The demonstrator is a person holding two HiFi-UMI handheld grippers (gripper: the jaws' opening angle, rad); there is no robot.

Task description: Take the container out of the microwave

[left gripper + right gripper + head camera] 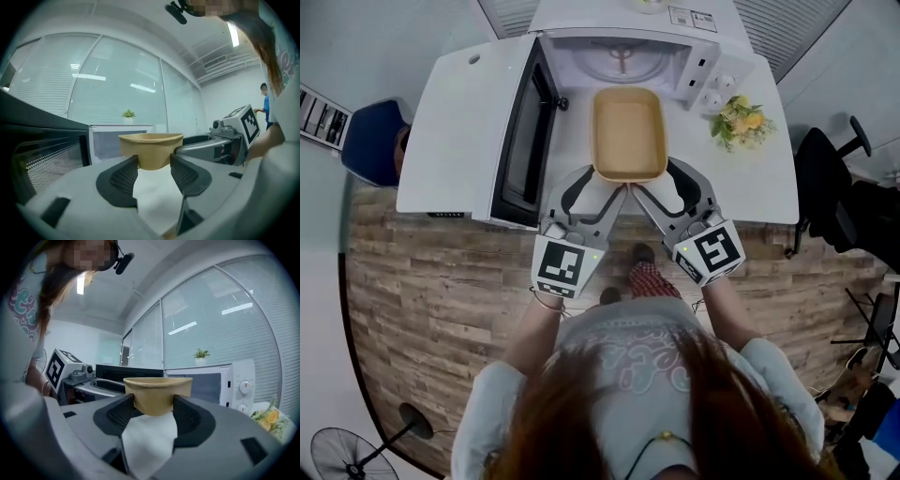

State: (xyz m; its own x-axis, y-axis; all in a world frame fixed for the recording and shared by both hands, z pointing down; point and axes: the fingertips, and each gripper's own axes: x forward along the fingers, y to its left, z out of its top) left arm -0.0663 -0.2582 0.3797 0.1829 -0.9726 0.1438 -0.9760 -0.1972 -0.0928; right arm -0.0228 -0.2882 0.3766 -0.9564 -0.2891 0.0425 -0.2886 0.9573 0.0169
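Left of the microwave [623,52], its door [520,141] stands wide open. My left tool [598,187] pinches the near left corner of the container [628,131], which sits just in front of the microwave's mouth, outside the cavity, over the desk [455,122]. My right tool [661,186] pinches its near right corner. Flowers [739,120] lie right of the microwave.

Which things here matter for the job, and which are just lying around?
Job: container, gripped by left gripper and right gripper; microwave, door open.
Lying about: flowers; small potted plant; black office chair; floor fan.
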